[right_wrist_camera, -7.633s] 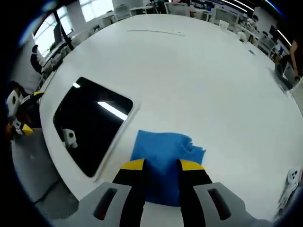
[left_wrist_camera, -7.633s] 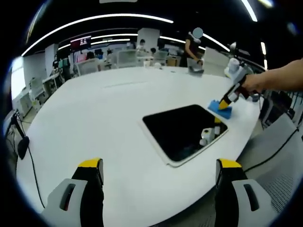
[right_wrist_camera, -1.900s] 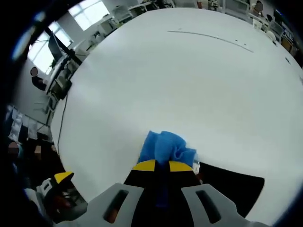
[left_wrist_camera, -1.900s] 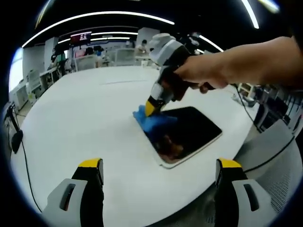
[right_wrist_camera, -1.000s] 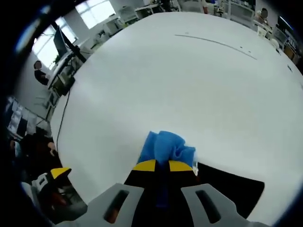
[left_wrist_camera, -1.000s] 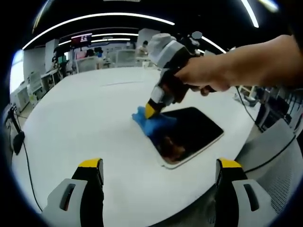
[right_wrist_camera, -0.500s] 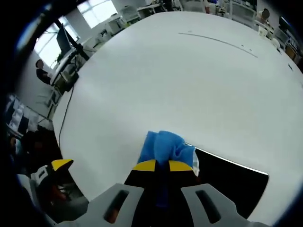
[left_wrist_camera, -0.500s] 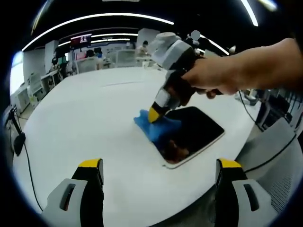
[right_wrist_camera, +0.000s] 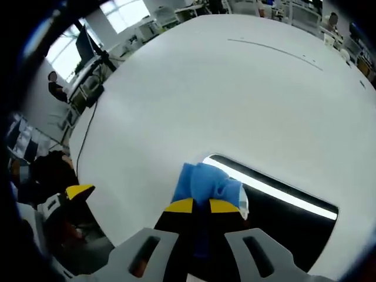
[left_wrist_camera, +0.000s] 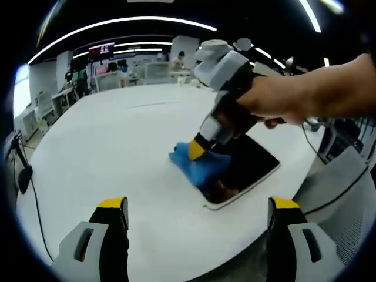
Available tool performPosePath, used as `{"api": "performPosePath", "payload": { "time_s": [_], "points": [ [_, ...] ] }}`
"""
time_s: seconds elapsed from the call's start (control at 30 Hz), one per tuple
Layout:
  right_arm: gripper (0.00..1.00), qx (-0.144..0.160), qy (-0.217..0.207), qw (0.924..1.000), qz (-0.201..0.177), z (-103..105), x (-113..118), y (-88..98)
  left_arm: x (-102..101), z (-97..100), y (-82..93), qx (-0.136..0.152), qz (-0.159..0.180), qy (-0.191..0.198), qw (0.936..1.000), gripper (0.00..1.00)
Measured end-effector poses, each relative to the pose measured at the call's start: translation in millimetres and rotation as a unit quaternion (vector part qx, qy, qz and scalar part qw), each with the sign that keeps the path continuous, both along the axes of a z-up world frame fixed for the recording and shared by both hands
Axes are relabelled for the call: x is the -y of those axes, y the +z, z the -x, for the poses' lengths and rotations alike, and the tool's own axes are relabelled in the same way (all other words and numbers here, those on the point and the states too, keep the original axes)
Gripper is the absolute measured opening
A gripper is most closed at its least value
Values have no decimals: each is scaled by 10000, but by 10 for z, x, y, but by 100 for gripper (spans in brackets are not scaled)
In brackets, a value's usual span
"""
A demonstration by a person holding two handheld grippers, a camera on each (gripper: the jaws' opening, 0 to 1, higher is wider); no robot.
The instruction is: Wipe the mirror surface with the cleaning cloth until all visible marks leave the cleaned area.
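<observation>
1. The cloth (left_wrist_camera: 200,165) is soft, light and bunched; it should crumple and drag rather than slide cleanly, so it is best held by a thick fold, as the right tongs (left_wrist_camera: 196,150) hold it now, jaws closed tight on the blue wad (right_wrist_camera: 205,183).
2. The cloth lies pressed on the near-left corner of the mirror (left_wrist_camera: 247,164), partly spilling onto the white tabletop (left_wrist_camera: 111,153).
3. The mirror looks a flat, rigid, glossy slab with a pale rim; likely slippery and breakable, so it may skate on the tabletop under a hard push. It wants flat, even pressure.
4. The left tongs (left_wrist_camera: 197,235) hang wide open over the near tabletop edge, holding nothing.
5. Hard to judge: whether any marks are left. The dark glass (right_wrist_camera: 282,214) shows only reflections, a bright light strip among them, and the part under the cloth and right tongs is hidden.
6. In the right gripper view the mirror's near side is cut off by the tongs' body.
</observation>
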State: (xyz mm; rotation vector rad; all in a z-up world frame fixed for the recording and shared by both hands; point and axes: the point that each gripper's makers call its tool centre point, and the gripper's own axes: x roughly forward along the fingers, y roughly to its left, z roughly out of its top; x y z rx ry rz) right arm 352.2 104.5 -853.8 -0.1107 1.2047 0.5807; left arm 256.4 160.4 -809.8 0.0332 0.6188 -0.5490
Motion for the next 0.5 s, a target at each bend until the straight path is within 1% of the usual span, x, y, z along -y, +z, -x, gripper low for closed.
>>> {"api": "performPosePath", "payload": {
  "time_s": [0.5],
  "points": [
    [2,-14,48,10000,-49,60,2,-3,-1,16,20,-4,-2,10,10000,99]
  ]
}}
